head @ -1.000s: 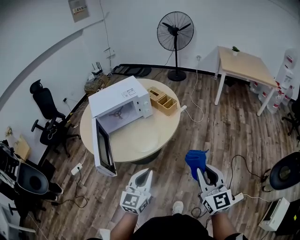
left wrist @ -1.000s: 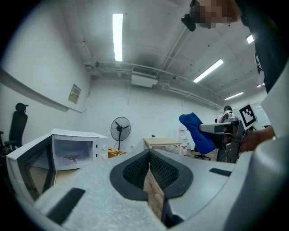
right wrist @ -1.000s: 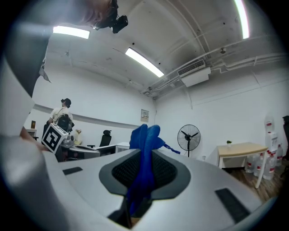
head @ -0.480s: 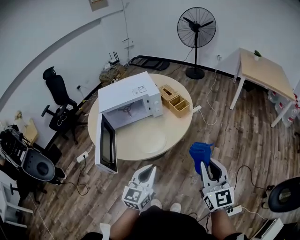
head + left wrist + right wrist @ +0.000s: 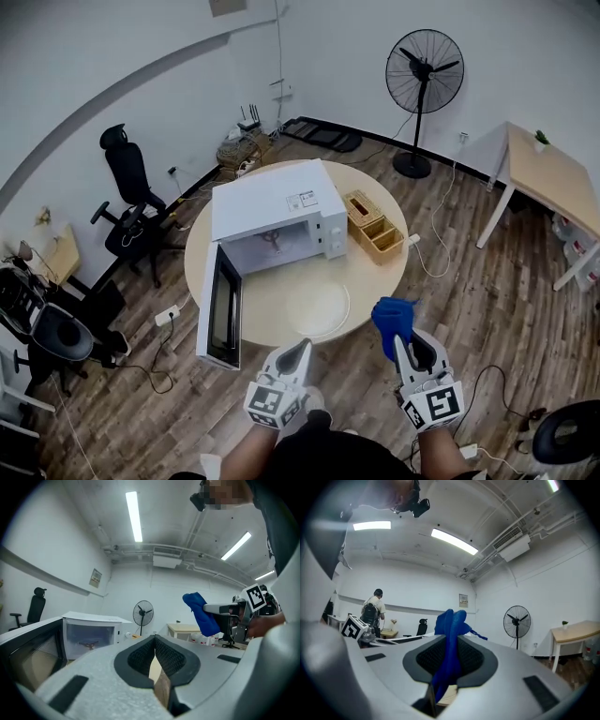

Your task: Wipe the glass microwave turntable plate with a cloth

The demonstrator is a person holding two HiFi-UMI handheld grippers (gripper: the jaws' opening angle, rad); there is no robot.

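Observation:
The clear glass turntable plate (image 5: 317, 306) lies flat on the round beige table (image 5: 375, 281), in front of the white microwave (image 5: 277, 214) whose door (image 5: 221, 307) hangs open to the left. My right gripper (image 5: 401, 342) is shut on a blue cloth (image 5: 391, 319) (image 5: 449, 641), held just off the table's near right edge. My left gripper (image 5: 302, 347) (image 5: 154, 649) is shut with nothing in it, close to the table's near edge. In the left gripper view the blue cloth (image 5: 200, 613) shows at the right.
A wooden organiser box (image 5: 373, 228) stands on the table right of the microwave. A floor fan (image 5: 425, 82) is at the back, a wooden desk (image 5: 553, 183) at the right, and black office chairs (image 5: 128, 183) at the left. Cables (image 5: 155, 361) lie on the floor.
The head view has moved closer to the round table, so both grippers now sit nearer its front edge. The right gripper still holds the blue cloth; the left stays shut.

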